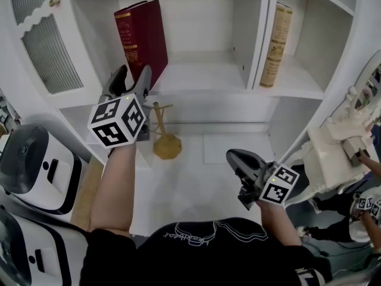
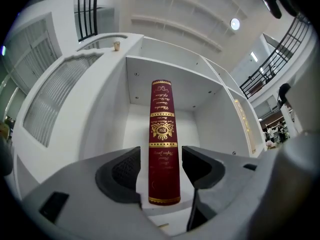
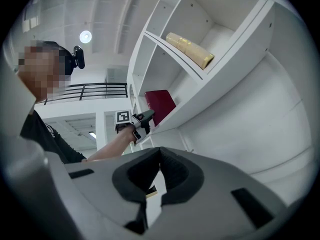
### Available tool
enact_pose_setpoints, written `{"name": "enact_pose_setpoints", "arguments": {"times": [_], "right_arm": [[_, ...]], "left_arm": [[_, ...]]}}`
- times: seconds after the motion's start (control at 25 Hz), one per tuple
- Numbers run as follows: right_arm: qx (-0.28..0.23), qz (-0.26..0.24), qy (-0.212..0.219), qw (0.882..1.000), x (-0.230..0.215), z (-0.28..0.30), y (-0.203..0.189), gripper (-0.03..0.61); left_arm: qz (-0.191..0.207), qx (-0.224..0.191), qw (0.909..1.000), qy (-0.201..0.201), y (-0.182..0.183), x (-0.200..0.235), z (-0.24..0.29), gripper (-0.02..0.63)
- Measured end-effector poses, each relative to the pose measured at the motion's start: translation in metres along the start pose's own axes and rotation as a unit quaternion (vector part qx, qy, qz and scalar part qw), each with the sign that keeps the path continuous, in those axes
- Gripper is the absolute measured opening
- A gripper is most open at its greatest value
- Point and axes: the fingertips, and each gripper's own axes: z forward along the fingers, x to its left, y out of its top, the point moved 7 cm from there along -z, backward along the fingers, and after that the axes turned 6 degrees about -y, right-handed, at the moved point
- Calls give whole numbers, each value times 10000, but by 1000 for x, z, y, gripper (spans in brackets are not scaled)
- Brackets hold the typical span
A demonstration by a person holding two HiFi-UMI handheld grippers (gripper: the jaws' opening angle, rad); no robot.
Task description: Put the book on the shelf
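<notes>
Spotting the red book (image 1: 143, 37) parked upright on the shelf (image 1: 202, 79), middle compartment, twelve o'clock. Left gripper (image 1: 134, 73) released: jaws wide apart either side of the spine, pads clear of it. Right gripper (image 1: 232, 155) clenched on nothing, down at four o'clock. Placing looks done; just needs the left backed away.

My left arm (image 1: 118, 186) reaches forward and up with the bare forearm stretched out. The left gripper (image 1: 132, 81) at its end points a little above level, its marker cube (image 1: 117, 121) turned back towards me. Its fingers (image 2: 120, 173) stand wide apart, pads free. My right arm (image 1: 275, 219) hangs lower and nearer my body. The right gripper (image 1: 234, 158) angles forward and to the left, its fingers (image 3: 176, 176) closed with their tips meeting.
</notes>
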Motion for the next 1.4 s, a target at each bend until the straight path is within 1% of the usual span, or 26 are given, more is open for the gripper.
{"name": "enact_pose_setpoints", "arguments": {"times": [0.12, 0.2, 0.32, 0.44, 0.48, 0.56, 0.64, 0.72, 0.8, 0.84, 0.92, 0.96, 1.04, 1.08, 1.16, 1.4], "right_arm": [[-21, -90, -19, 10000, 14, -7, 2, 3], [-29, -148, -42, 9999, 24, -11, 3, 3], [-3, -248, -86, 9997, 40, -15, 3, 3], [12, -354, -104, 9993, 60, -19, 3, 3], [6, -394, -106, 9992, 66, -20, 3, 3], [8, -476, -111, 9988, 80, -23, 2, 3], [38, -528, -120, 9985, 92, -27, -2, 3], [65, -538, -123, 9985, 102, -29, -7, 3], [90, -548, -109, 9984, 112, -31, -12, 3], [107, -559, -99, 9983, 117, -33, -15, 3], [146, -565, -95, 9982, 125, -36, -22, 3], [164, -552, -104, 9983, 128, -37, -26, 3], [190, -493, -136, 9985, 134, -40, -35, 3], [204, -458, -155, 9986, 137, -41, -40, 3], [255, -402, -183, 9987, 142, -42, -50, 3], [355, -366, -371, 9980, 155, -47, -74, 3]], "left_arm": [[-129, -44, 9998, -115, 0, -2, -23, 245], [-239, -44, 9992, -302, -2, -7, -42, 245], [-541, 123, 9948, -852, -13, -22, -71, 244], [-776, 328, 9849, -1514, -27, -42, -103, 242], [-818, 347, 9803, -1764, -31, -51, -114, 241], [-966, 378, 9682, -2277, -42, -68, -138, 239], [-1162, 445, 9556, -2673, -55, -83, -163, 224], [-1341, 528, 9423, -3023, -66, -94, -186, 143], [-1491, 592, 9250, -3445, -74, -107, -206, 119], [-1548, 599, 9171, -3625, -76, -113, -214, 96], [-1615, 588, 9063, -3861, -80, -123, -230, 20], [-1638, 584, 9018, -3957, -82, -126, -237, 3], [-1680, 590, 8930, -4133, -86, -134, -249, 3], [-1696, 593, 8906, -4177, -89, -137, -255, 3], [-1753, 605, 8902, -4161, -95, -140, -263, 3], [-1971, 676, 8962, -3917, -112, -136, -280, 3]]}}
